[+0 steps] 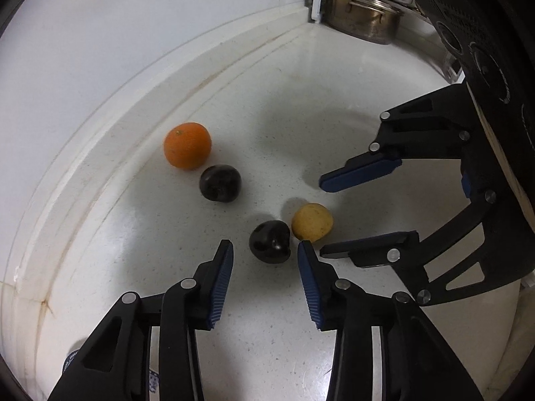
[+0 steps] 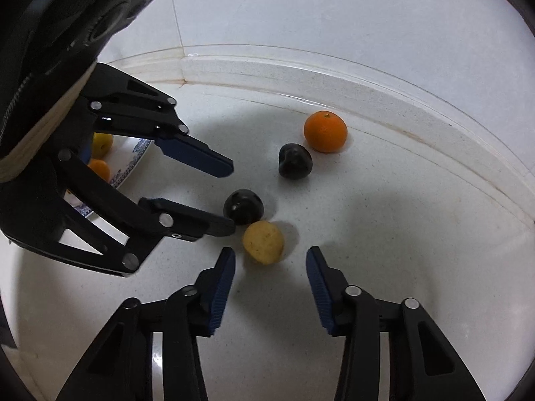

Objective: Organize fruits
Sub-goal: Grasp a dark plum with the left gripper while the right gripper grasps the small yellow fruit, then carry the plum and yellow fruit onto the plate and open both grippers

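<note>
Left wrist view: left gripper (image 1: 264, 246) wide, around a dark plum (image 1: 269, 241) | right gripper (image 2: 270, 254) wide, yellow fruit (image 2: 263, 242) between its fingers | orange (image 2: 325, 131) near counter (image 2: 384, 234) edge

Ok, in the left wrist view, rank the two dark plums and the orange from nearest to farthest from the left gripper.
From the left gripper:
1. Near dark plum, just ahead of the open fingertips, beside the yellow fruit.
2. Far dark plum, farther out and to the left.
3. Orange, farthest, left, touching that plum near the counter's raised back edge.
</note>
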`<state>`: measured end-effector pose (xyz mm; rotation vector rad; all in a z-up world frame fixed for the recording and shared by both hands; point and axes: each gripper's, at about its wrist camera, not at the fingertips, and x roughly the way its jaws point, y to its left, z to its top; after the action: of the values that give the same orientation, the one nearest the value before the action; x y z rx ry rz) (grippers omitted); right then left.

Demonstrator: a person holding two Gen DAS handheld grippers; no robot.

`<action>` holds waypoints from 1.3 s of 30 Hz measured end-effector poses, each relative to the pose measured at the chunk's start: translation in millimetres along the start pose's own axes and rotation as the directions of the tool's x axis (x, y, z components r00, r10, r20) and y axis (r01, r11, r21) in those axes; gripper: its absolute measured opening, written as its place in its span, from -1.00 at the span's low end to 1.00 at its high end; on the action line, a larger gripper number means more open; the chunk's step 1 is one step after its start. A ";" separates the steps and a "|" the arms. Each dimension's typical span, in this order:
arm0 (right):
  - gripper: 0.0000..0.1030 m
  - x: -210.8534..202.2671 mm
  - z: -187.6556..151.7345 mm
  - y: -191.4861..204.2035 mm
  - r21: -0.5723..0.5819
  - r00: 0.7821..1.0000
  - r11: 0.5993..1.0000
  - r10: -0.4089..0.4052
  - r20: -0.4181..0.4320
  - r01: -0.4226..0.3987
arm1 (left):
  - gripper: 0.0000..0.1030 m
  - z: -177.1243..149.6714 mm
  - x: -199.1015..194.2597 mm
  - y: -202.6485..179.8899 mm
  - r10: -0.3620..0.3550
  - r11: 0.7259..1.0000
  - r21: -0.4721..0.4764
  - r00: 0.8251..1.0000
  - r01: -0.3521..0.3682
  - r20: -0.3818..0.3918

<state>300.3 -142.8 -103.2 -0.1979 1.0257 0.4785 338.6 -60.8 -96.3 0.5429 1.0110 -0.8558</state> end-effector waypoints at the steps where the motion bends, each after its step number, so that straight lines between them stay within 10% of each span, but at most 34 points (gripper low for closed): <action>1: -0.15 0.9 0.4 0.0 -0.003 1.000 1.000 0.002 -0.001 -0.002 | -0.26 0.9 1.6 1.6 -0.004 1.000 -0.001 1.000 0.004 -0.001; 17: -0.46 -4.7 -9.9 -8.3 0.057 1.000 0.998 0.004 0.025 -0.006 | -0.49 7.7 10.9 -4.8 0.000 0.999 -0.044 1.000 0.000 -0.003; 39: -0.46 -61.6 -18.2 15.8 0.115 0.980 0.993 -0.041 0.197 0.018 | -0.50 -44.1 -66.2 -33.9 0.251 0.926 -0.329 0.953 -0.185 0.170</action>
<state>252.5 -153.5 -58.7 -0.0623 0.8500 0.4031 271.1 -23.5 -57.2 0.2830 0.8507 -0.5272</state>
